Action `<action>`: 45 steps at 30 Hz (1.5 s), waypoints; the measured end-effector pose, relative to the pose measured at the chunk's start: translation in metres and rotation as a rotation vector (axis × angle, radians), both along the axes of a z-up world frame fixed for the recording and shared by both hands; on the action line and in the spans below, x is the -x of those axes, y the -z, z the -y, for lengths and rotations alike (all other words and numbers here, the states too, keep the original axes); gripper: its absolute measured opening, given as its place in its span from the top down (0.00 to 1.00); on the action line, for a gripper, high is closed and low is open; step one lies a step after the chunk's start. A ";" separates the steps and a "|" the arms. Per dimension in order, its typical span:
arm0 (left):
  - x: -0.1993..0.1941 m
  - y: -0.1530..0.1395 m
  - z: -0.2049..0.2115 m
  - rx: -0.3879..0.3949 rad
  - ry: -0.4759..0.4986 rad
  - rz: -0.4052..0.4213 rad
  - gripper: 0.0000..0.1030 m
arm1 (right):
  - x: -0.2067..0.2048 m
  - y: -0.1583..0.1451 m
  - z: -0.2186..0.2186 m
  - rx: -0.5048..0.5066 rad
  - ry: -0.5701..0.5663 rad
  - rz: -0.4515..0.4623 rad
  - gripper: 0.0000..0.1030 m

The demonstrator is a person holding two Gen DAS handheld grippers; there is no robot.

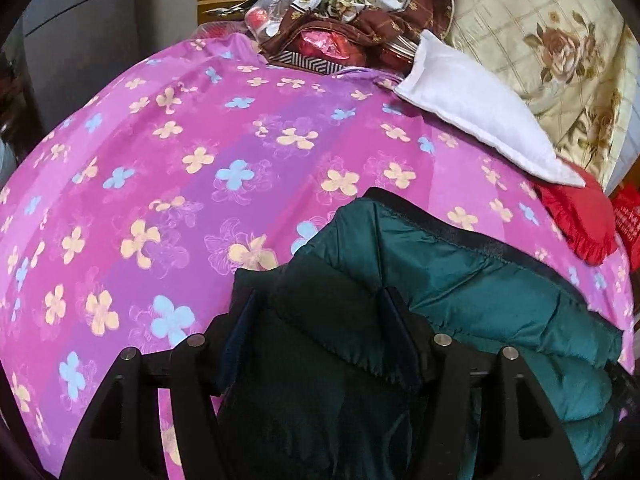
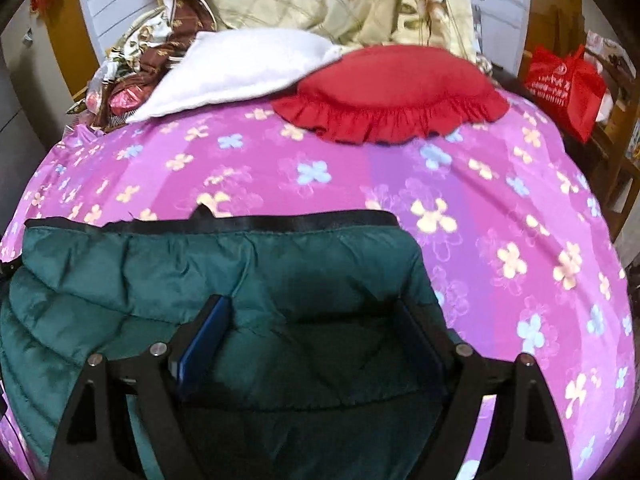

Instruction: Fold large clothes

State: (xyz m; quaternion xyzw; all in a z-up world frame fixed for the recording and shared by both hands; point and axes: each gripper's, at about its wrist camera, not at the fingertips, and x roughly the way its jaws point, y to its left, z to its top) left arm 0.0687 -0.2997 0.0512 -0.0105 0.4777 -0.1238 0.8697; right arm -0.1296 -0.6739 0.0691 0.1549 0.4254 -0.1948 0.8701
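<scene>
While both grippers tilt steeply down toward the bed, each one has a chunk of the dark green puffer jacket sitting between its fingers. On the left gripper the jaws stand wide and I can't see the pads actually pinching anything — the quilted fabric just bulges up in the gap, with a stitched edge running across between the blue-lined fingers. Same story with the right gripper: spread wide, straddling a puffy panel of the jacket, and its pads don't look pressed into the cloth. No hand or sleeve shows in either view, only the black finger frames at the bottom of each shot.

The jacket itself lies on the pink and purple flowered bedsheet, bunched toward the near edge of the bed, with a black trim band along its far side. In the left view it runs off to the right; in the right view it runs off to the left — so the two grippers sit over opposite ends of it.

Further back on the sheet there's a red frilly cushion, and a white pillow touching it and overlapping one end. Behind those, a cream quilt with a rose print is heaped up, plus a brown floral bundle. A red shopping bag sits off the bed at the far right.
</scene>
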 end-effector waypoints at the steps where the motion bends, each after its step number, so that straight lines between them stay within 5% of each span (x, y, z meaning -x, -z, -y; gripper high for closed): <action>1: 0.000 0.002 0.002 -0.009 0.003 0.000 0.52 | 0.000 0.005 0.003 -0.023 0.008 -0.002 0.15; 8: 0.000 0.006 0.004 -0.024 0.001 0.004 0.50 | 0.003 0.018 0.011 -0.073 0.037 0.029 0.13; 18: 0.000 0.006 0.002 -0.013 -0.001 0.011 0.50 | 0.059 -0.021 -0.004 -0.057 0.019 0.099 0.13; 25: 0.003 0.006 0.004 -0.013 -0.008 0.024 0.49 | 0.067 0.012 -0.001 -0.087 0.036 0.075 0.12; 31: 0.009 -0.007 -0.033 0.217 0.034 -0.046 0.49 | 0.076 0.016 0.011 -0.191 0.048 0.114 0.10; 35: 0.018 -0.009 -0.062 0.314 0.084 -0.091 0.49 | 0.097 0.000 0.013 -0.213 0.026 0.184 0.06; 41: 0.026 0.005 -0.095 0.478 0.114 -0.185 0.46 | 0.104 0.012 0.021 -0.263 -0.010 0.111 0.00; 45: 0.028 0.016 -0.103 0.516 0.119 -0.213 0.44 | 0.107 0.023 0.027 -0.320 -0.008 0.135 0.00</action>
